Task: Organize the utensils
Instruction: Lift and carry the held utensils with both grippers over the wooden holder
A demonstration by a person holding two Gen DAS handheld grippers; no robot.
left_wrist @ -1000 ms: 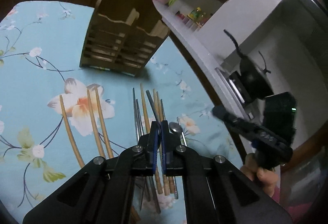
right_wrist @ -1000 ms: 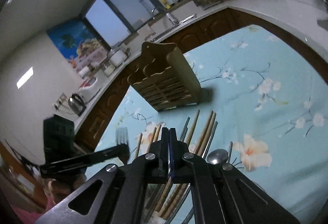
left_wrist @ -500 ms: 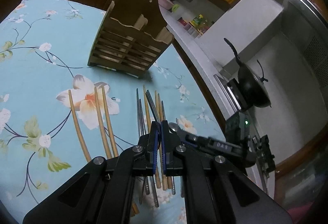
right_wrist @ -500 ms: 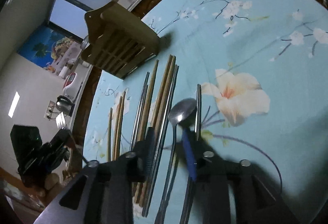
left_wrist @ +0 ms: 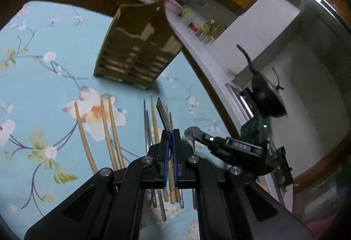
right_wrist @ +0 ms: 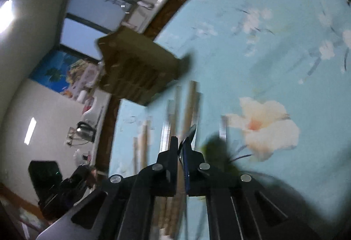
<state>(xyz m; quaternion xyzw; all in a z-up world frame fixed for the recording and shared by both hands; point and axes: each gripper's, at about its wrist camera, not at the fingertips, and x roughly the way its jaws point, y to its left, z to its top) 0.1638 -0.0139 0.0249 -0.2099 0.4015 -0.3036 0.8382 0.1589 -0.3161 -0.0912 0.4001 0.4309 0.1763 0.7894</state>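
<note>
My left gripper is shut on a metal fork, its tines sticking out above the table. My right gripper is shut on a metal spoon, seen edge on and lifted; it also shows in the left wrist view holding the spoon bowl. Wooden chopsticks and metal chopsticks lie side by side on the floral cloth. A wooden utensil holder stands beyond them, also in the right wrist view, which is blurred.
The table has a light blue floral cloth. A counter edge runs along the right with bottles and a black wok. A kettle stands on the far counter in the right wrist view.
My right gripper was open over the spoon half a second ago; now it is shut on it and has lifted it. My left gripper still holds the fork.
</note>
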